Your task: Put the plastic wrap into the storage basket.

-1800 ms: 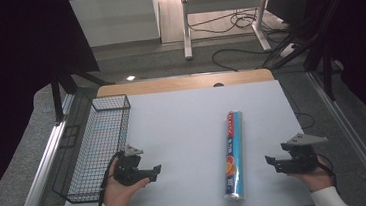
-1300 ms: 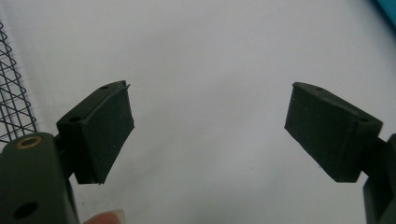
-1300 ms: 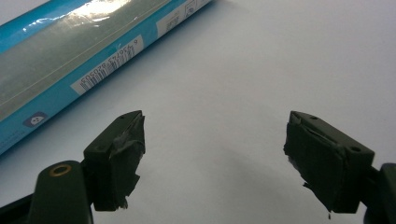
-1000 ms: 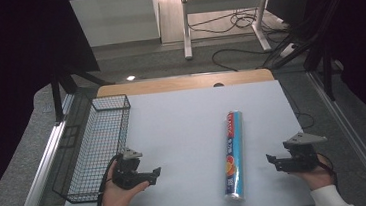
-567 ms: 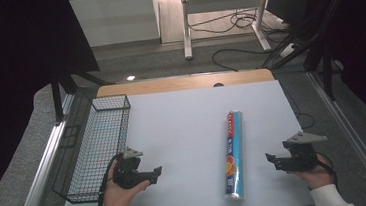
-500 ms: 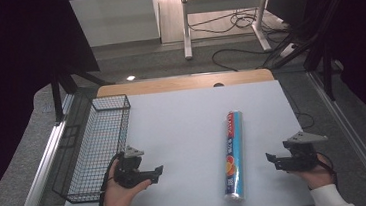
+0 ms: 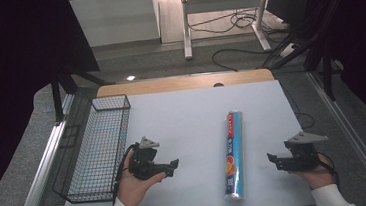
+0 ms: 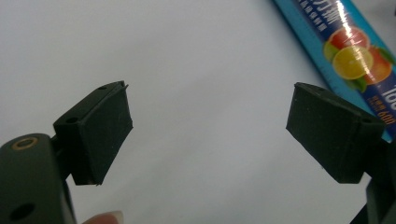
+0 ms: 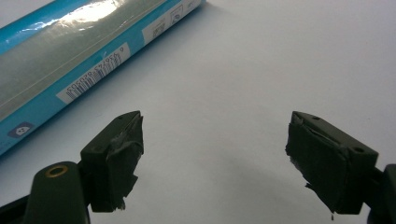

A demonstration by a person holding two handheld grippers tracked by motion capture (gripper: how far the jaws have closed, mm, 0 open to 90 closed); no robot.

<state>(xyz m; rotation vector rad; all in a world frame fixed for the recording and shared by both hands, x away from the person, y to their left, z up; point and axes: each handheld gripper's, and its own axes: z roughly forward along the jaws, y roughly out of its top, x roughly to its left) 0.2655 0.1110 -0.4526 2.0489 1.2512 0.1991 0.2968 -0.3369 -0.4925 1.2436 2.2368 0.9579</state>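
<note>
Flanking the roll [image 7: 233, 154], both grippers gape empty.

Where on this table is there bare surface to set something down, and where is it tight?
Most of the white table is bare: the wide strip between the wire basket and the blue roll, the far half beyond the roll, and the strip right of it. It is tighter by the left gripper and right gripper.
</note>
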